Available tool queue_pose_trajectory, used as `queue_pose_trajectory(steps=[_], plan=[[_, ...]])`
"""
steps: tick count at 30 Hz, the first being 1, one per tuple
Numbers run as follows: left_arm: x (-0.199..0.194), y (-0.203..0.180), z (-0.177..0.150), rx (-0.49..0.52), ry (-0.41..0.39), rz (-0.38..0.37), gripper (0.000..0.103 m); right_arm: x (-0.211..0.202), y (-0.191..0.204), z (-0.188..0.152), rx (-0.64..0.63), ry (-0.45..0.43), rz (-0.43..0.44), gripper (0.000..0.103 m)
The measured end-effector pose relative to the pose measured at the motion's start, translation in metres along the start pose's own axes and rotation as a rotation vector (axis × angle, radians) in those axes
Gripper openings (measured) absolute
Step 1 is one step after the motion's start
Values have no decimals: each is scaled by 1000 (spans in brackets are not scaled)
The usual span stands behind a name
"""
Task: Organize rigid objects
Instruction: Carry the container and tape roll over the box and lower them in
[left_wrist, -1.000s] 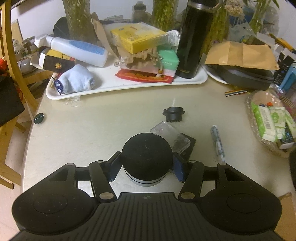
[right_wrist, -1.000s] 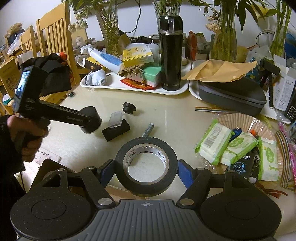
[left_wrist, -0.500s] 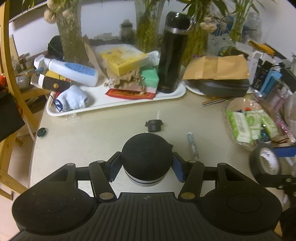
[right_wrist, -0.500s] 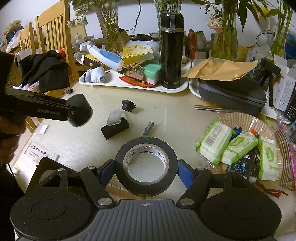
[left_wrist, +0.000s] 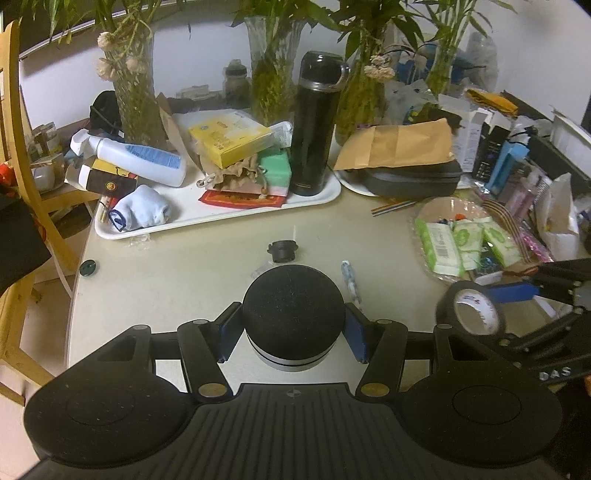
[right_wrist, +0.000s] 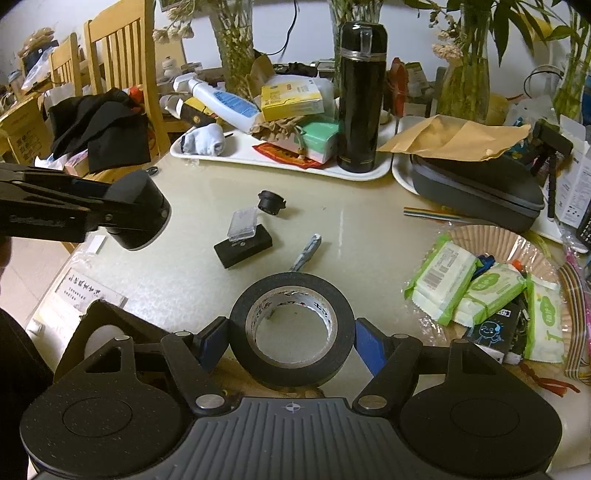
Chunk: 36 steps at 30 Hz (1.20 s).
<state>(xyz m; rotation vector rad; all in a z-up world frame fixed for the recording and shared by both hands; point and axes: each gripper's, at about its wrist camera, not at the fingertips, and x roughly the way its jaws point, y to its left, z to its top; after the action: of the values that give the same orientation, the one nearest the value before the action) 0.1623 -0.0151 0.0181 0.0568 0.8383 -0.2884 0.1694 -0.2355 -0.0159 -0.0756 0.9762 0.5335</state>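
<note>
Fingers of left gripper (left_wrist: 293, 334) clamp the round black speaker (left_wrist: 293, 317) at frame center, right gripper (right_wrist: 291, 341) clamps tape roll (right_wrist: 291, 328) low-center; speaker's curved sides may slip out w/ tilt.

Dim, yellowish indoor light; sharp centres, fisheye-bent edges, dark corners.

Showing on surface (right_wrist: 369, 236): one black tape roll (right_wrist: 291, 330), one round black speaker (left_wrist: 293, 315), one black flask (right_wrist: 360, 98), two white trays (right_wrist: 280, 162) (right_wrist: 400, 177), three green wipe packs (right_wrist: 441, 282), one pen (right_wrist: 306, 253), one small black cap (right_wrist: 271, 201), one black block (right_wrist: 243, 247) carrying one clear case (right_wrist: 242, 222), one yellow box (right_wrist: 291, 98), one white bottle (right_wrist: 221, 103).
</note>
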Motion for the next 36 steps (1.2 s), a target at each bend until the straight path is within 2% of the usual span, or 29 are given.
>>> queue_pose_trajectory(steps=[13,22,36], plan=[[-40,-10,-25,20,-7,-29,56,-6,25,-12,-70,23,69,75],[-62,-18,-47,32,-3,-45,56,-10,35,-25,-62,50,82,75],[-69,-32,-93,57,70,-84,56,-24,44,-44,-45,45,78,75]])
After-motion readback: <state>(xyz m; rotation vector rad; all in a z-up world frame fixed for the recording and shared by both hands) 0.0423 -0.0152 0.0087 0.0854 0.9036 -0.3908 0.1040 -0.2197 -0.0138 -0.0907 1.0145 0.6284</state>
